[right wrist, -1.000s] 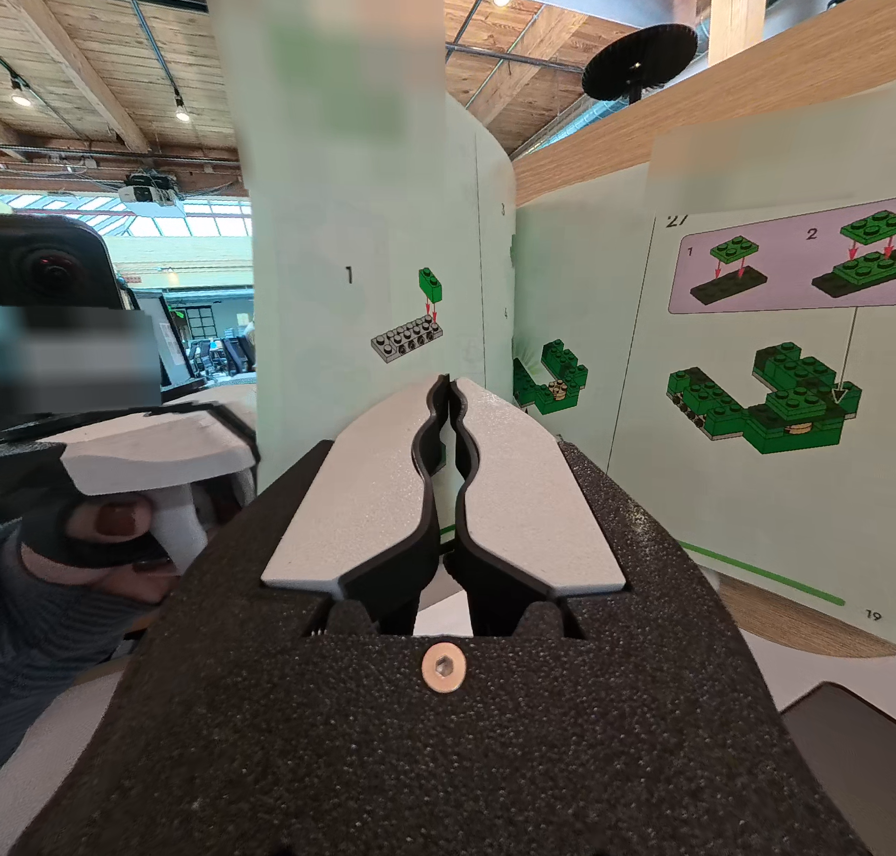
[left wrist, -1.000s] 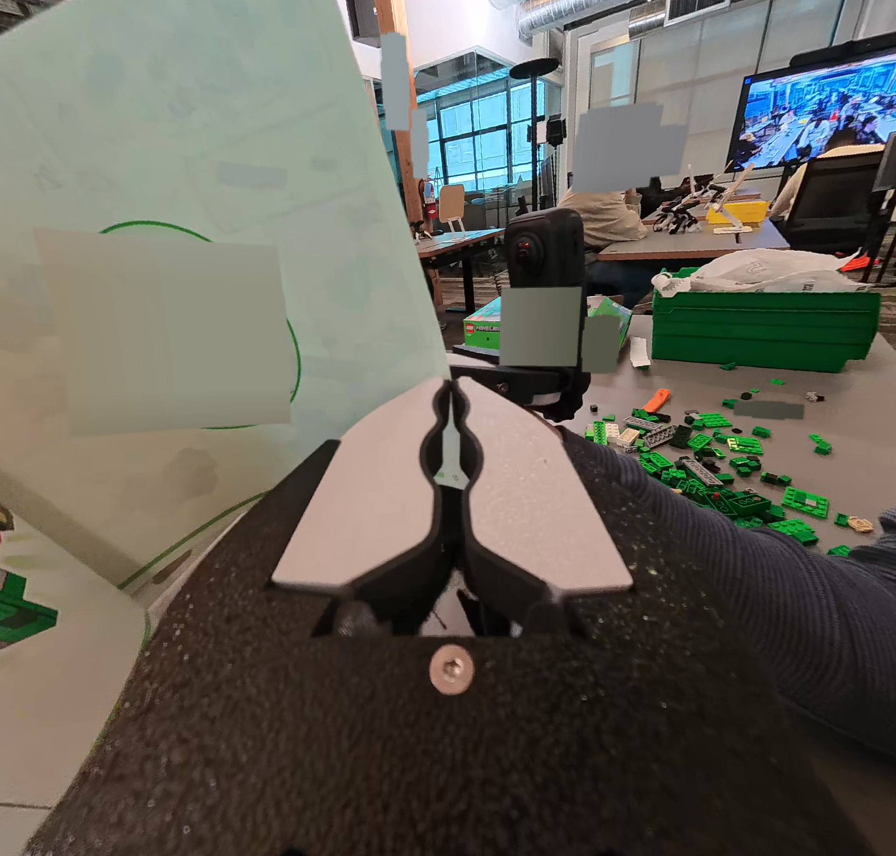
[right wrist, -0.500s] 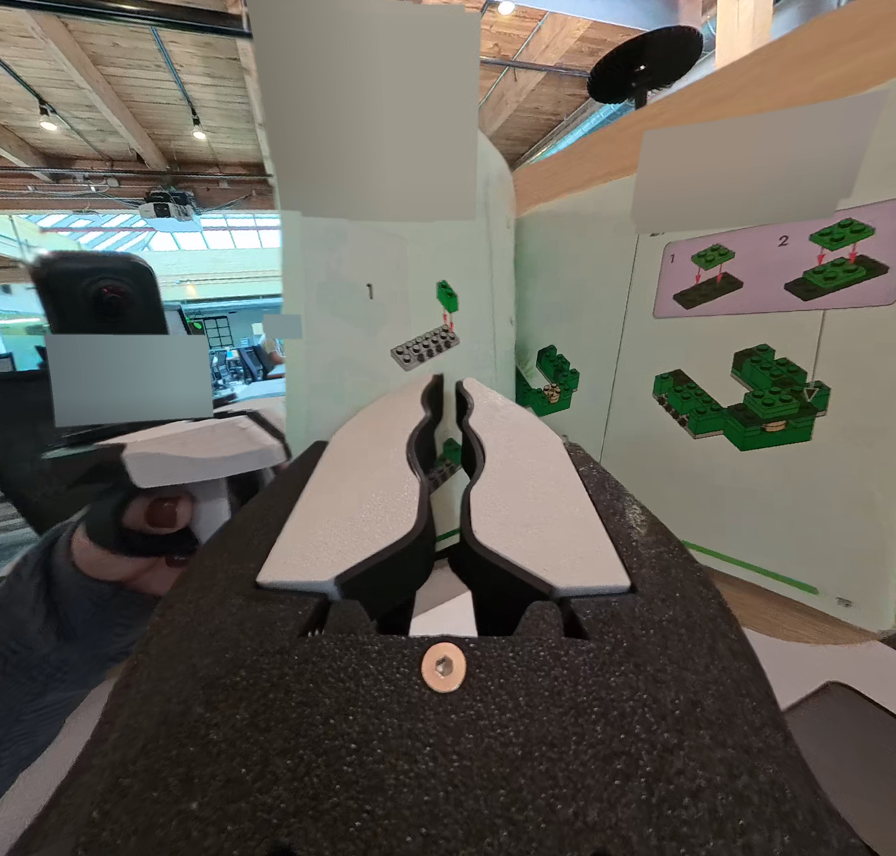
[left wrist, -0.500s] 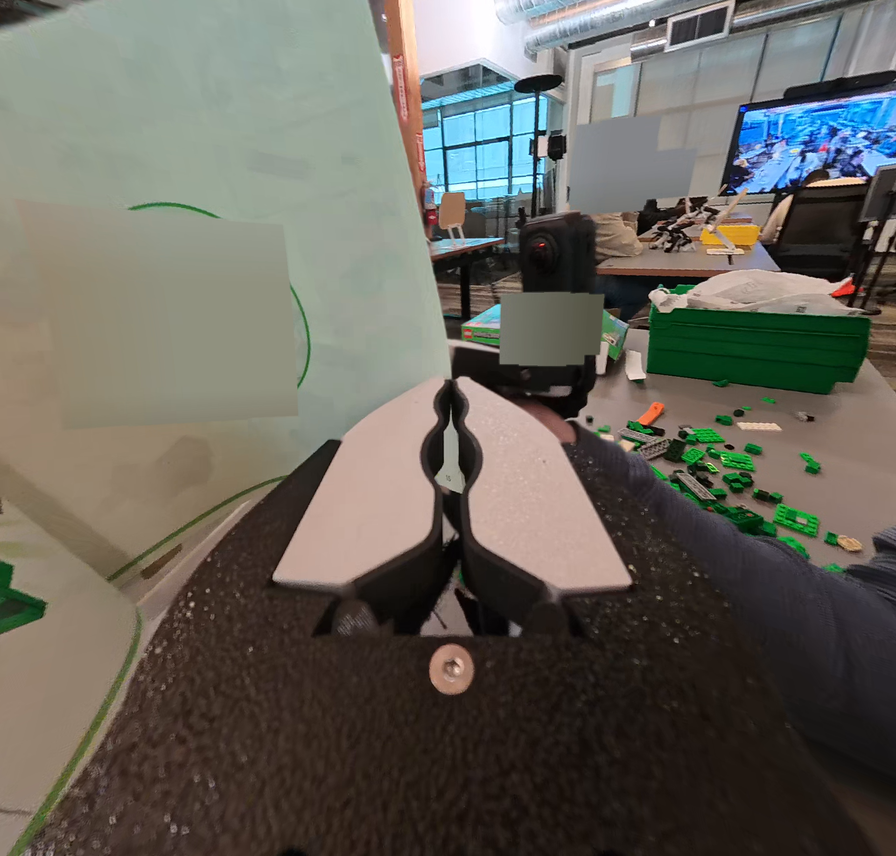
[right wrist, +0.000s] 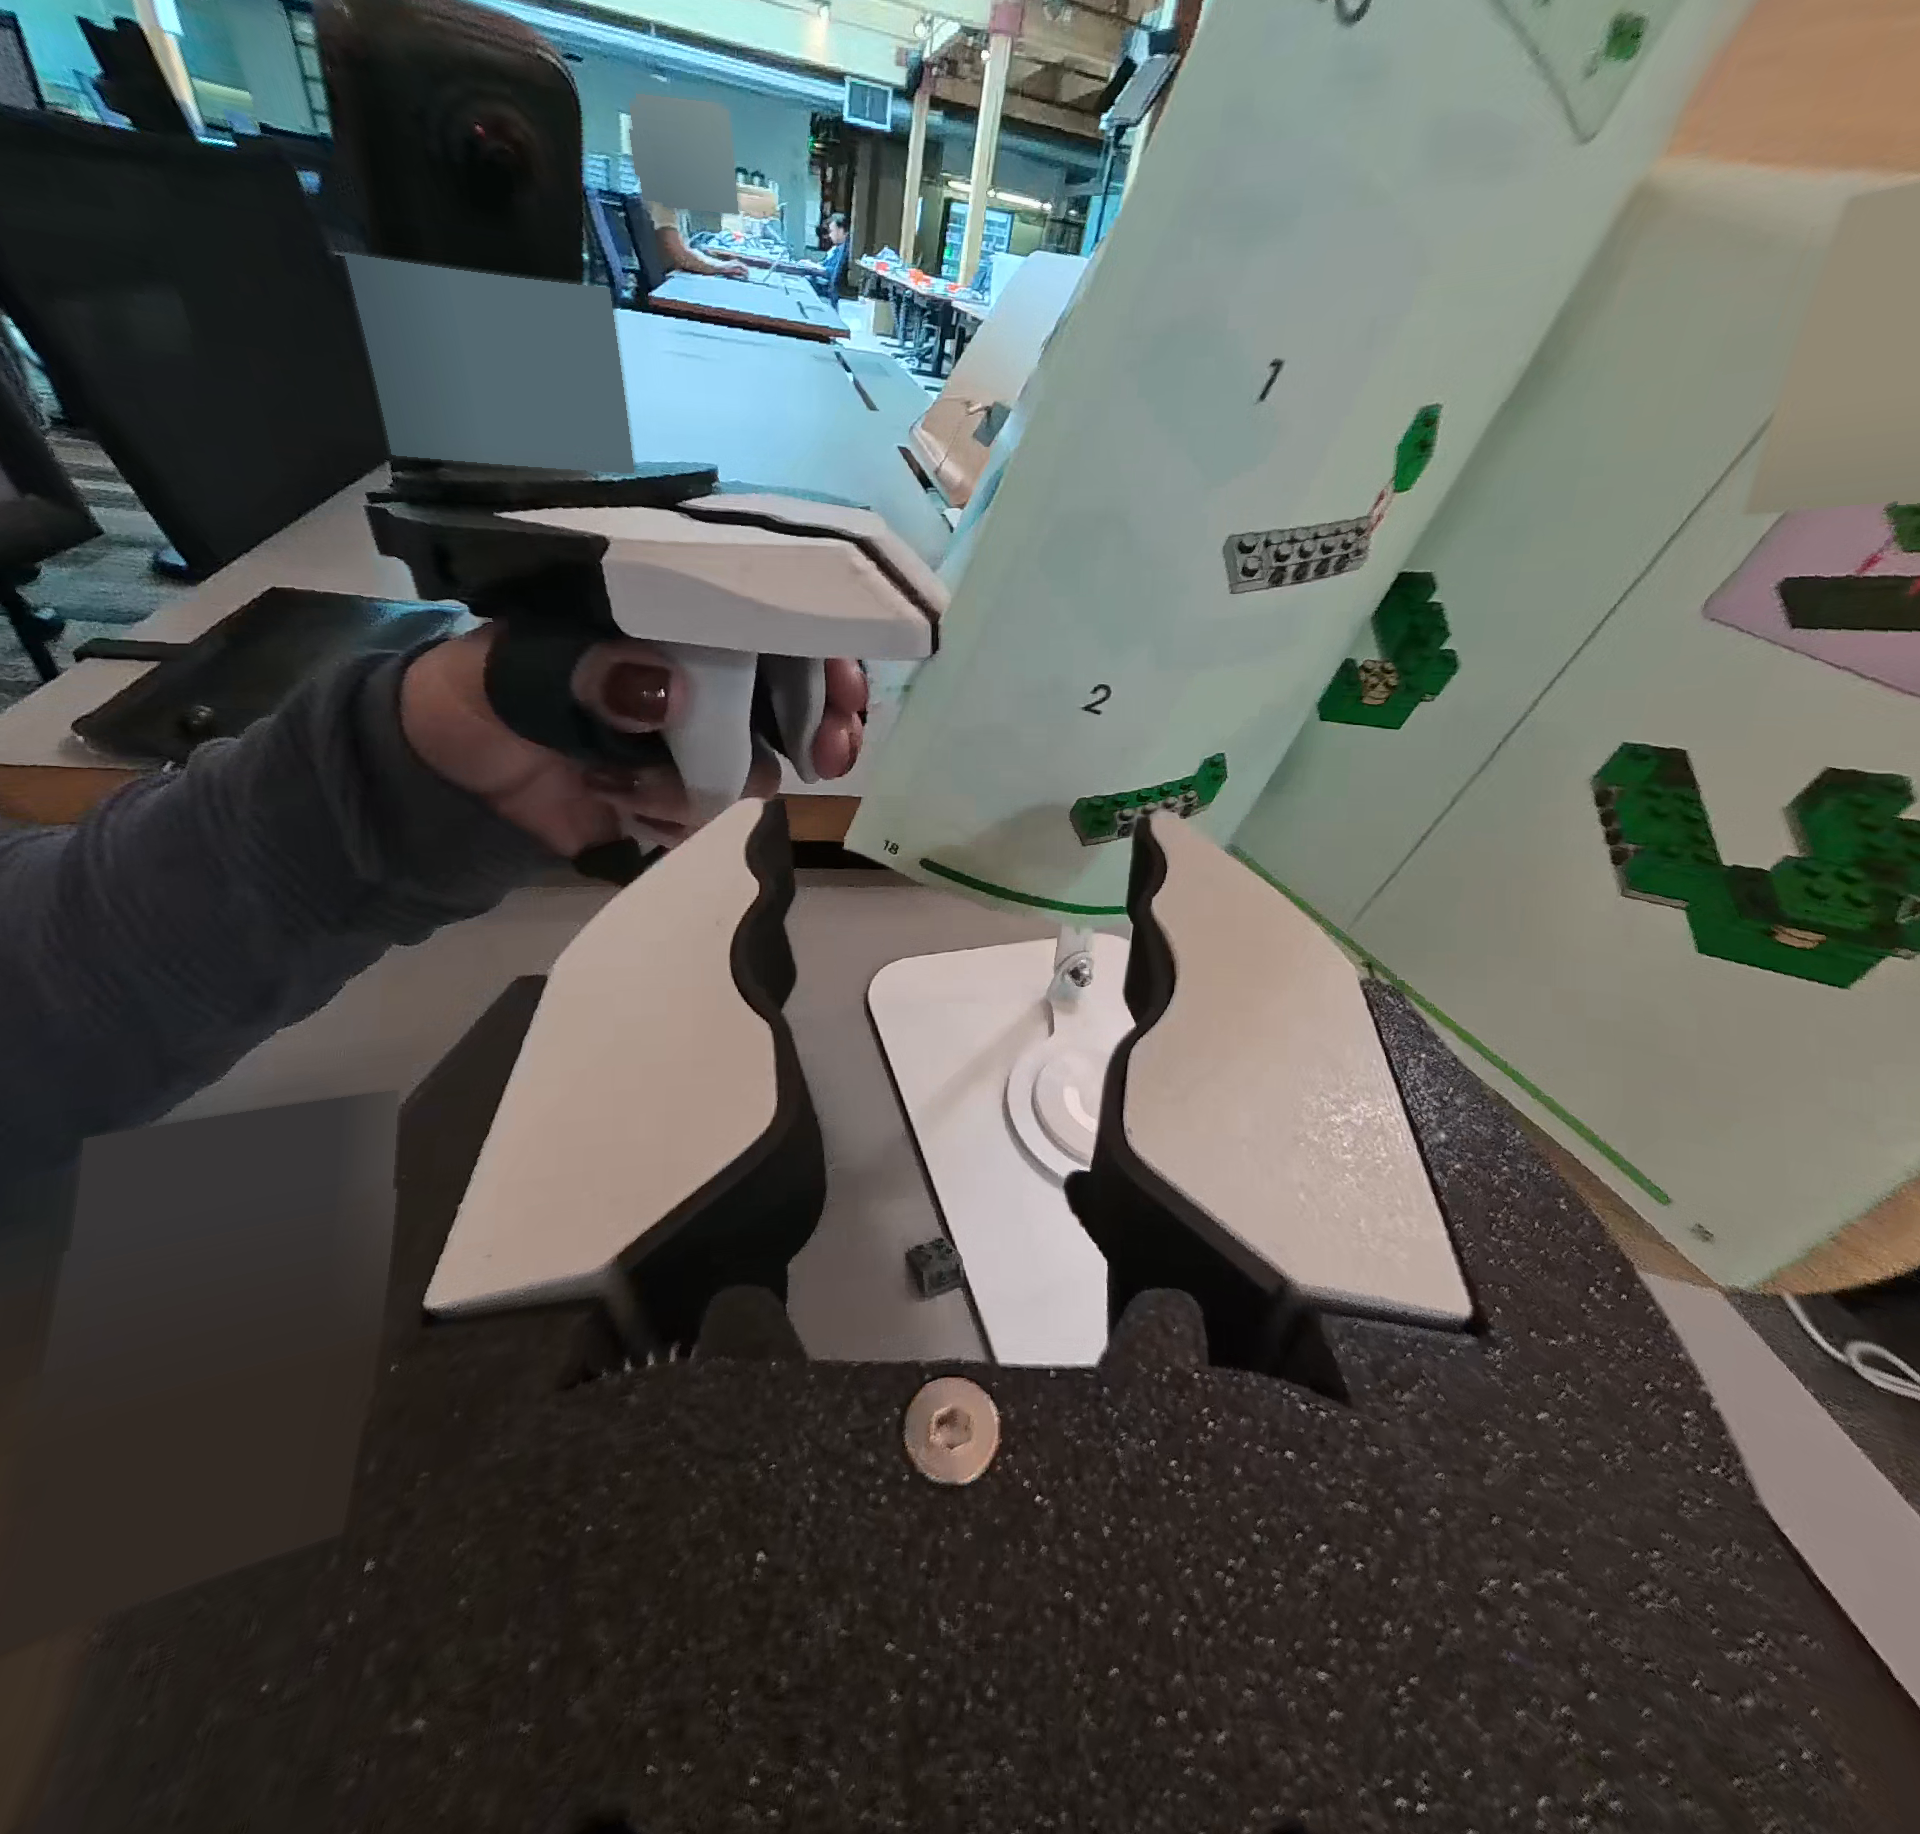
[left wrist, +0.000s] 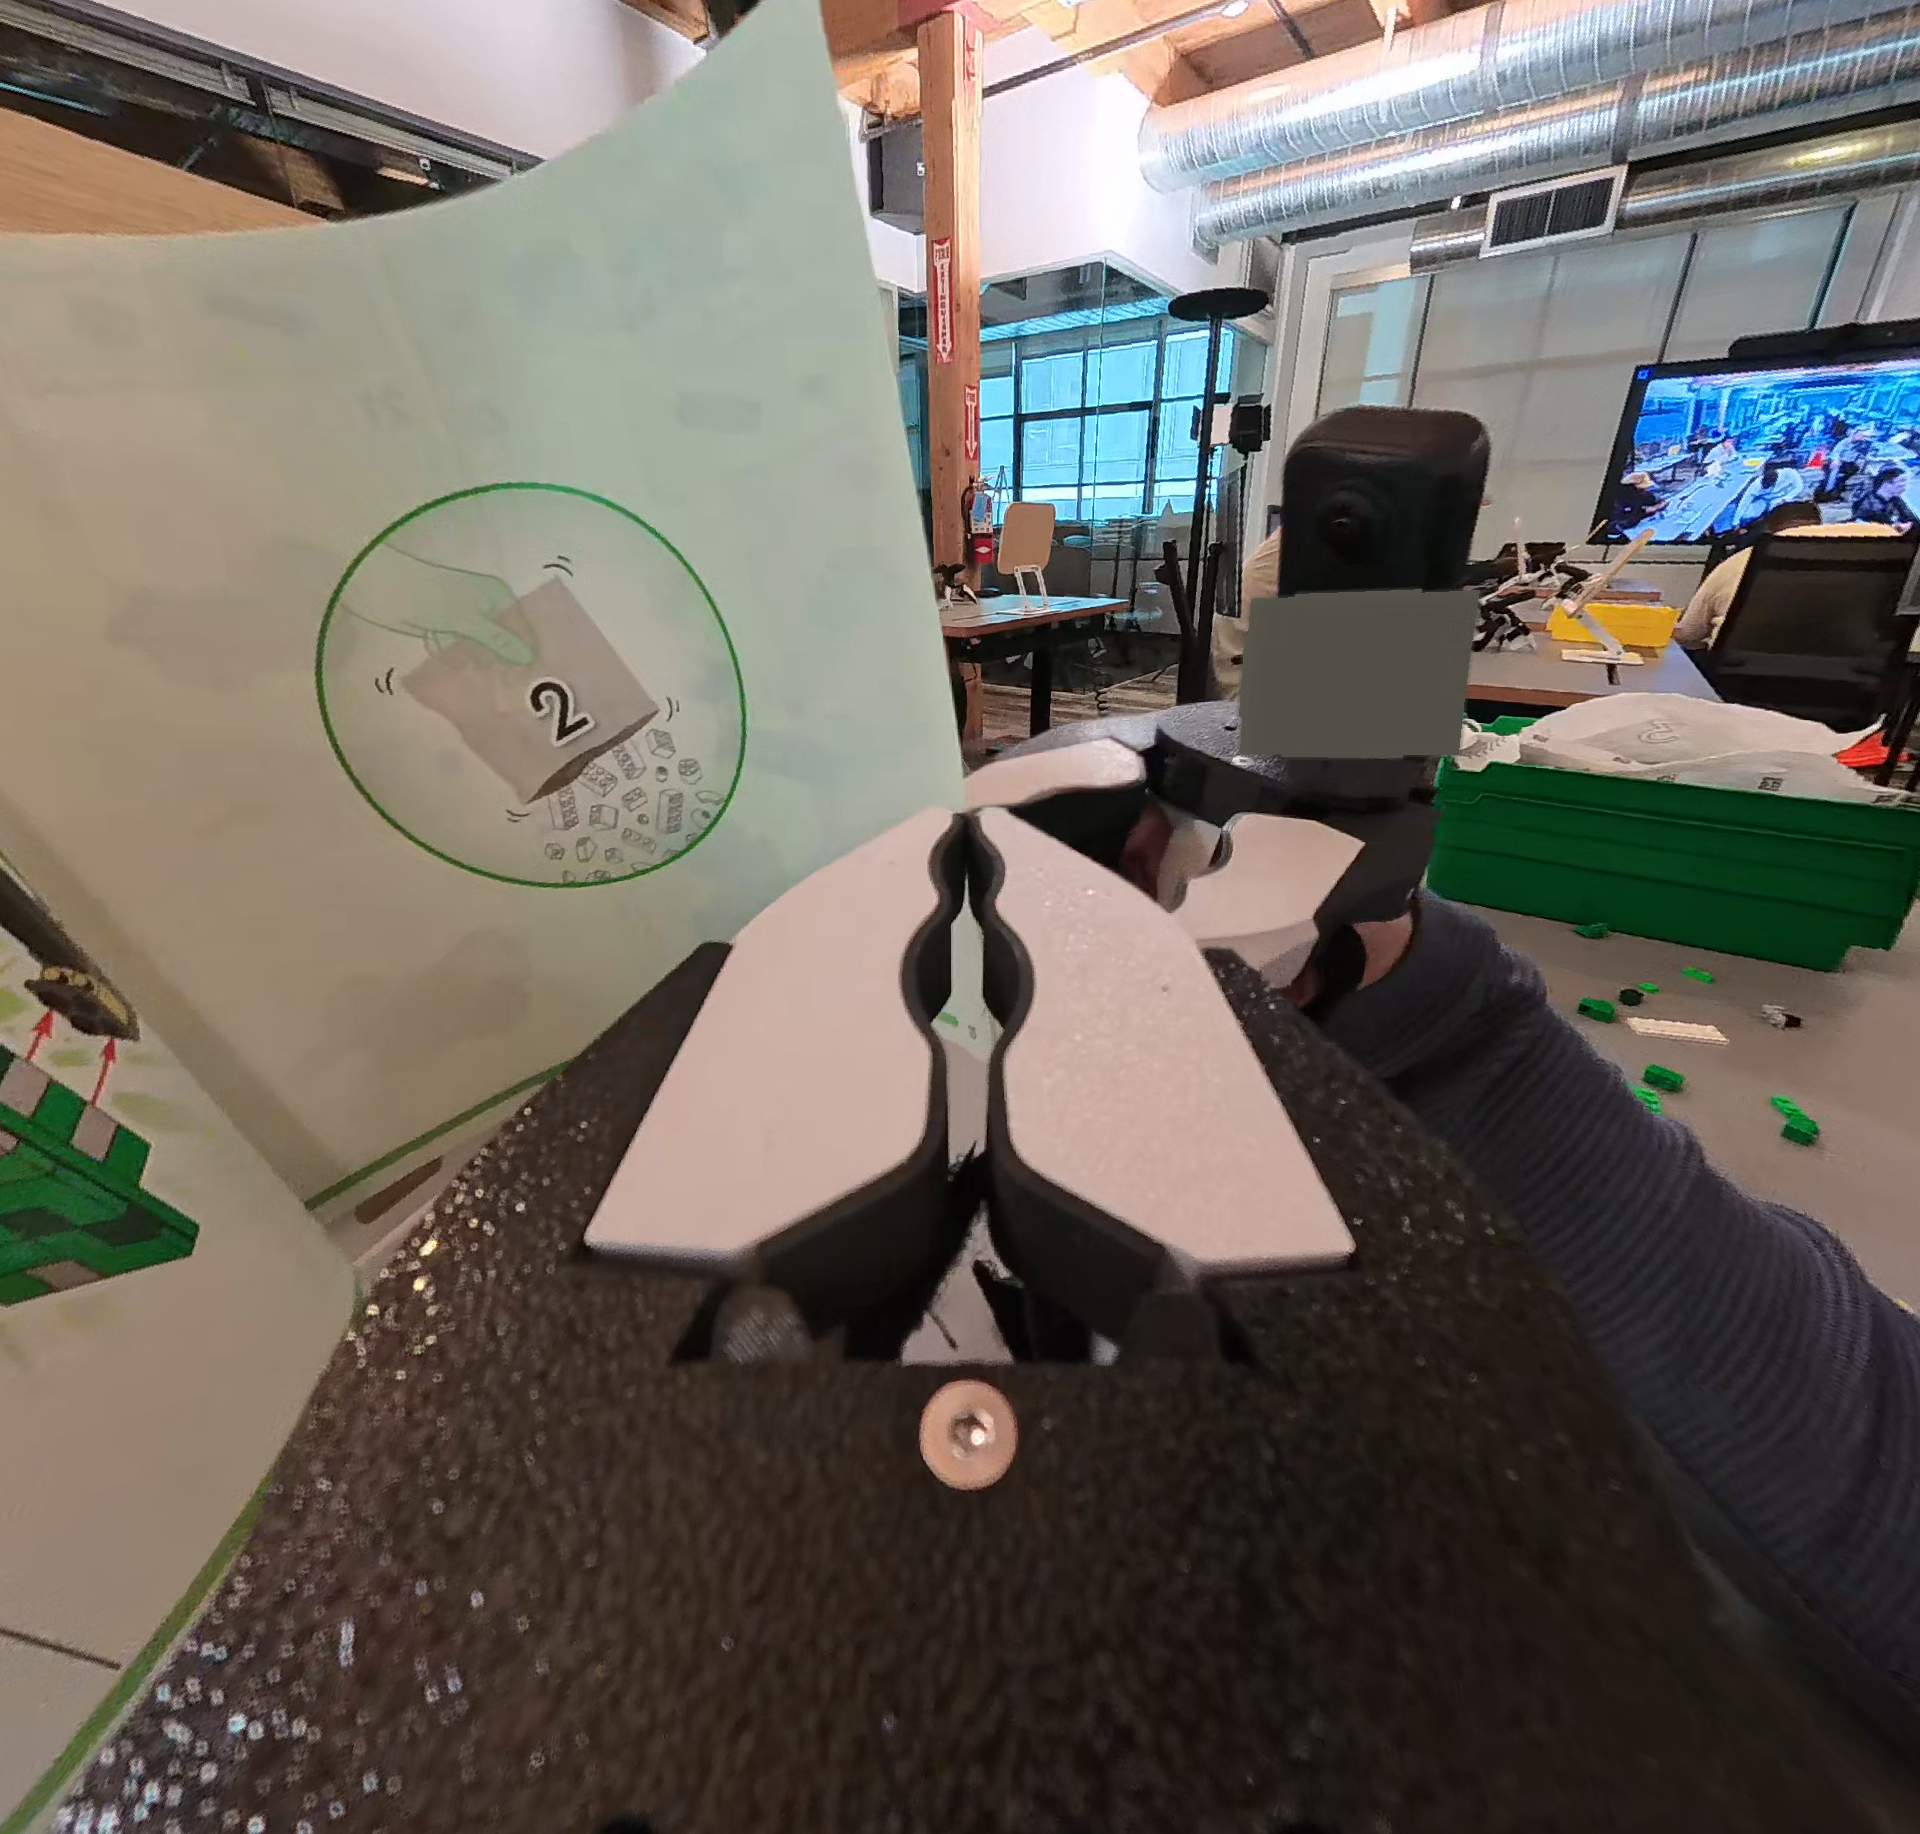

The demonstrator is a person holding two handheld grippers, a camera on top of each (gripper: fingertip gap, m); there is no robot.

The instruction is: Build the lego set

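The left gripper (left wrist: pixel 966 828) is seen pressed together on the edge of a pale green page (left wrist: pixel 520 558) of the instruction booklet, and the page is held upright between its tips. The pinched edge is mostly hidden inside the narrow slot between the fingers. In the right wrist view the same gripper (right wrist: pixel 920 621) is met edge-on at the page's (right wrist: pixel 1195 496) left border, and the exact grip is masked by the paper. It is gripped from below by a hand (right wrist: pixel 634 745) in a dark ribbed sleeve, with the fingers wrapped round the white trigger.

The right gripper (right wrist: pixel 951 839) is spread wide, with nothing between its fingers. Its right fingertip is overlapped by the page's lower edge; contact cannot be judged. Between the fingers a white stand base (right wrist: pixel 966 1088) is seen on the table, partly covered by the right finger, and a small grey brick (right wrist: pixel 932 1268) lies just beside it. In the left wrist view the right gripper (left wrist: pixel 1184 828) is largely hidden behind the left fingers.

Loose green bricks (left wrist: pixel 1792 1124) are scattered on the grey table (left wrist: pixel 1558 1036) well to the right, near a green bin (left wrist: pixel 1662 849) that is cut off at the frame's edge.
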